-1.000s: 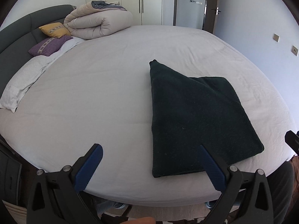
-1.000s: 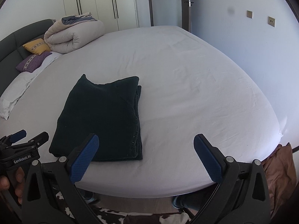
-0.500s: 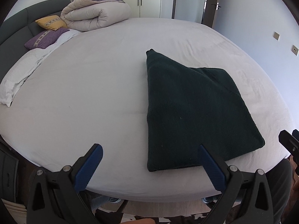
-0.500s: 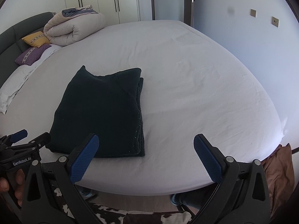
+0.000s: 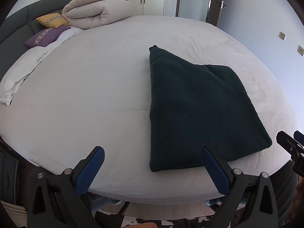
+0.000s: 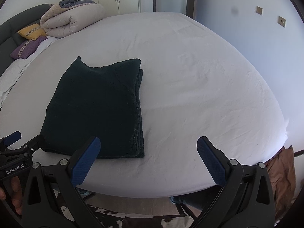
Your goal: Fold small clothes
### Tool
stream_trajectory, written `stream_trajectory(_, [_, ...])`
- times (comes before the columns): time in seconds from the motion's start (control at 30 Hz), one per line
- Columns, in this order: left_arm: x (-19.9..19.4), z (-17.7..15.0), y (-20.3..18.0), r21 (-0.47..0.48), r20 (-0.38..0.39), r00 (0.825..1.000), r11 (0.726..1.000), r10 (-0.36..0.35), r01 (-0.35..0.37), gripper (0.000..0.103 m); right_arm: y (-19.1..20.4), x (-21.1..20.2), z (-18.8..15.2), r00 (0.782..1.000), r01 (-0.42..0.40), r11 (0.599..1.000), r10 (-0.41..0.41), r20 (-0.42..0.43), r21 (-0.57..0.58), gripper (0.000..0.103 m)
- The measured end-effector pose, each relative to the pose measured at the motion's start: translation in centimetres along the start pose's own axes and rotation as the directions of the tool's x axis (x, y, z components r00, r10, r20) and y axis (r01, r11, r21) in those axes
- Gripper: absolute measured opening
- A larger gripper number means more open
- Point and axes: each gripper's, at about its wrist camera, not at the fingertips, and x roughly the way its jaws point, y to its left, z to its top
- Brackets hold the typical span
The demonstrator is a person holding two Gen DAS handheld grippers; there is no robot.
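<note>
One folded dark garment [image 5: 197, 110] lies on one bed [image 5: 91, 87]. Two grippers show: the left gripper [image 5: 152, 163] and the right gripper [image 6: 148, 152], each with two blue pads. At the head of the bed are one rolled duvet [image 5: 98, 13], two cushions, one yellow [image 5: 51, 20] and one purple [image 5: 45, 37], and one white pillow [image 5: 17, 76]. Two wall plates [image 6: 259, 10] sit on the right wall.
</note>
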Motion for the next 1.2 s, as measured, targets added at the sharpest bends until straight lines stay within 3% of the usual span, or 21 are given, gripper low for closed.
stream_trajectory(1.2, [0.4,-0.6,0.2,-0.010,-0.018,1.000,1.000,0.002,-0.002,0.103,1.7,1.2,-0.8,1.000,0.000,1.000,-0.001,-0.028,-0.001,0.103])
